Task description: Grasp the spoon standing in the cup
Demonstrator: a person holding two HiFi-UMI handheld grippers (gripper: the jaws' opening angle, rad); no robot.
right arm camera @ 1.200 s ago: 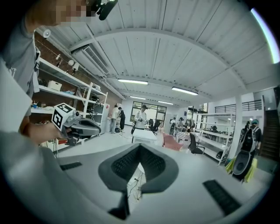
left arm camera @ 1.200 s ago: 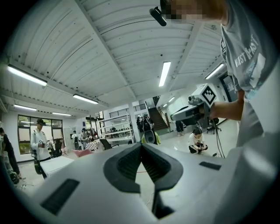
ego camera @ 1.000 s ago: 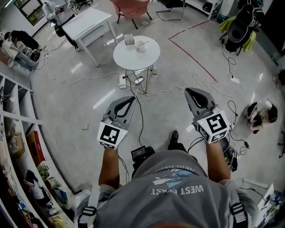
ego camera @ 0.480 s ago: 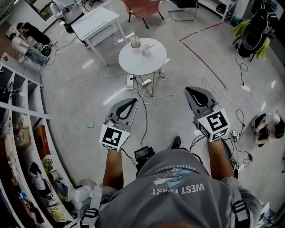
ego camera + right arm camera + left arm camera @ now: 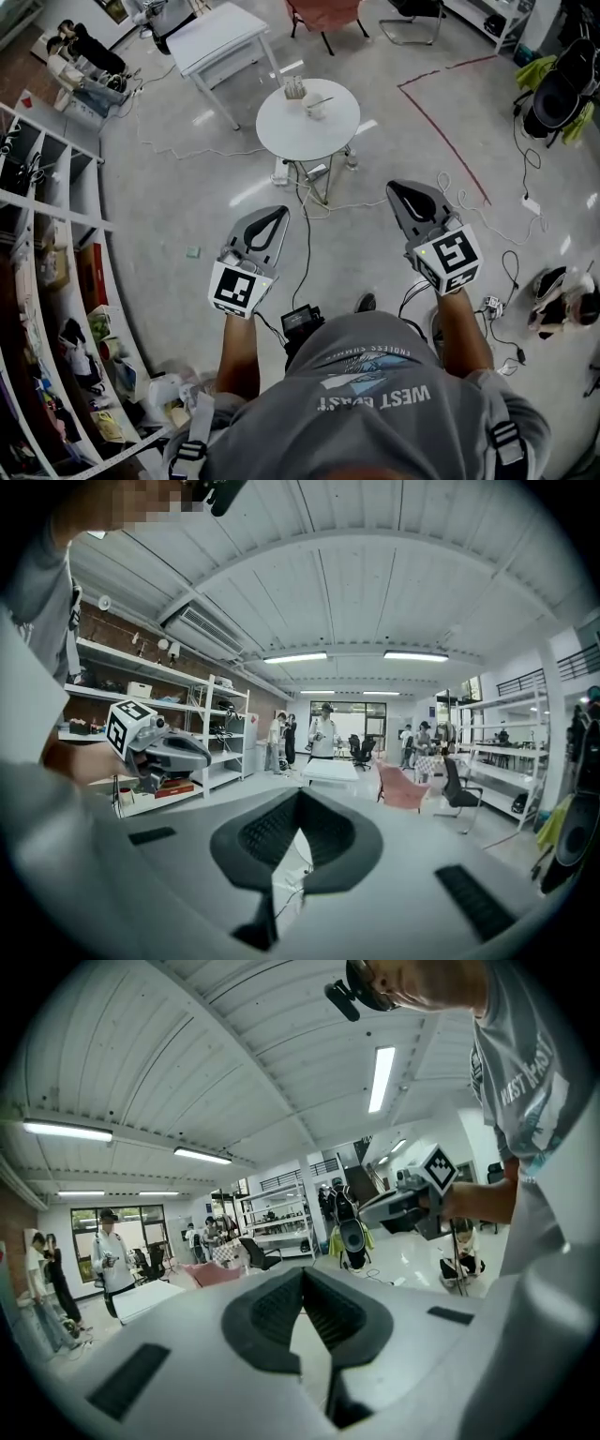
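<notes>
The left gripper and the right gripper are both closed, tips together, with nothing in them. The person holds them side by side out in front, over the shiny floor, and both point at a small round white table that is far ahead of them. The cup sits on top of that table, and the spoon stands in it with its handle sticking out.
</notes>
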